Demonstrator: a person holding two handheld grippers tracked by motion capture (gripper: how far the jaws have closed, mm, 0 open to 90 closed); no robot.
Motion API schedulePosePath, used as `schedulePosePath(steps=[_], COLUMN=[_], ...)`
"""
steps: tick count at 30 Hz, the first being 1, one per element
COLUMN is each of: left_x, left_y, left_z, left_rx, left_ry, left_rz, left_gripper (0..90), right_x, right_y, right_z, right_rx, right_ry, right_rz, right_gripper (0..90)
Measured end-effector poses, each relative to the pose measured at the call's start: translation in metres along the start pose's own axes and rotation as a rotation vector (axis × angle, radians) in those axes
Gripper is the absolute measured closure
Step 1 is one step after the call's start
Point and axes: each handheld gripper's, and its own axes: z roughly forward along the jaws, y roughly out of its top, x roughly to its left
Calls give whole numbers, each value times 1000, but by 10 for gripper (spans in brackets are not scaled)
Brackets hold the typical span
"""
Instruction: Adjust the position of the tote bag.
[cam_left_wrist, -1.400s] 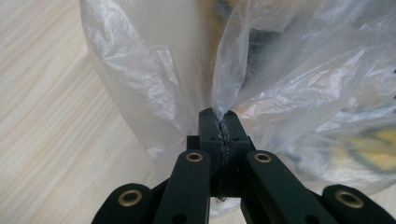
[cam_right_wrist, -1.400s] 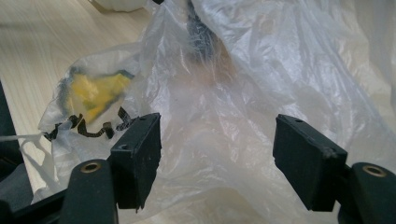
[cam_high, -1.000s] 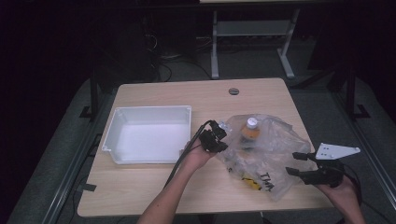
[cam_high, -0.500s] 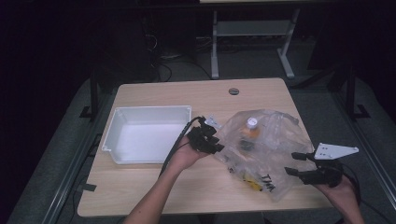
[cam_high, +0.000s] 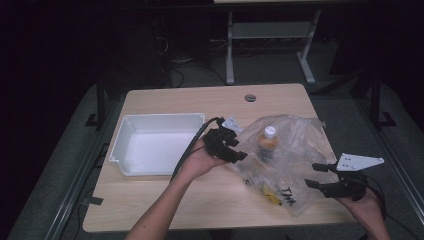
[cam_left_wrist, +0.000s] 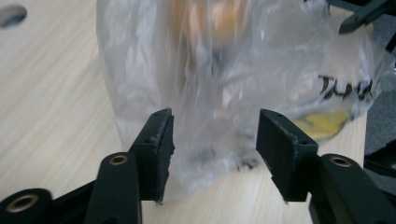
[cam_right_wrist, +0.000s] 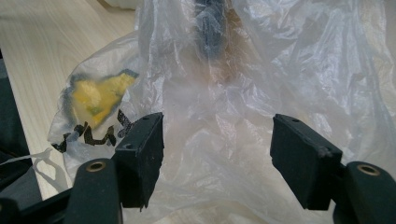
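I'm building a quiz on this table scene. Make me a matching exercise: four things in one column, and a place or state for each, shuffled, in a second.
Things:
1. white rectangular plastic tray
2. orange drink bottle with a white cap
3. crumpled clear plastic bag
4. small round hole in the wooden tabletop

Places or states:
A. near the table's far edge
B. lying between the two grippers
C. standing inside the bag
D. at the table's left, nothing in it

Pairs: 1-D, 2-C, 3-B, 4-A
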Motion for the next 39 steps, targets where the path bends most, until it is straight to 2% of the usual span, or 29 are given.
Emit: schedulePosePath(steps=[2,4,5,6,8,11,15,16,17,18,20,21,24,28,31,33,39], left_x=[-1,-3,-3,-4,-4,-1,4,7,7,7,7,7,8,11,10,8,9], left_y=[5,19,19,28,36,44,48,48,48,47,46,43,38,27,20,13,5], left_z=[1,5,5,9,14,21,27,30,30,31,31,31,32,35,36,38,43], left_rx=[-7,-26,-26,-16,-13,-4,17,23,23,31,34,14,2,-4,-12,-6,11], left_ry=[0,0,0,-16,7,14,-2,-5,-5,-15,-16,-29,-24,-1,21,37,48], left_rz=[6,16,16,24,39,33,26,40,40,58,57,50,44,15,14,28,12], left_gripper=[419,386,372,364,352,341,386,476,542,610,707,778,888,897,898,898,900], right_x=[0,-1,-1,-1,-1,-1,-1,-2,-2,-1,0,2,6,8,8,9,8], right_y=[0,0,0,-1,-1,-1,-1,-2,-1,-1,0,4,8,11,14,17,32], right_z=[-1,-1,-1,-1,-1,-2,-3,-3,-4,-5,-6,-10,-14,-16,-18,-21,-32], right_rx=[-2,-3,-3,-5,-4,-1,-9,-7,-8,-11,-17,-31,-43,-36,-22,-26,-24], right_ry=[1,1,1,0,0,1,1,2,1,-3,-9,-24,-40,-48,-69,-75,-90], right_rz=[0,3,3,3,0,0,-3,-1,-2,-3,-10,-32,-49,-58,-78,-91,-123], right_gripper=[338,336,336,335,335,335,335,335,334,335,335,337,337,342,359,372,378])
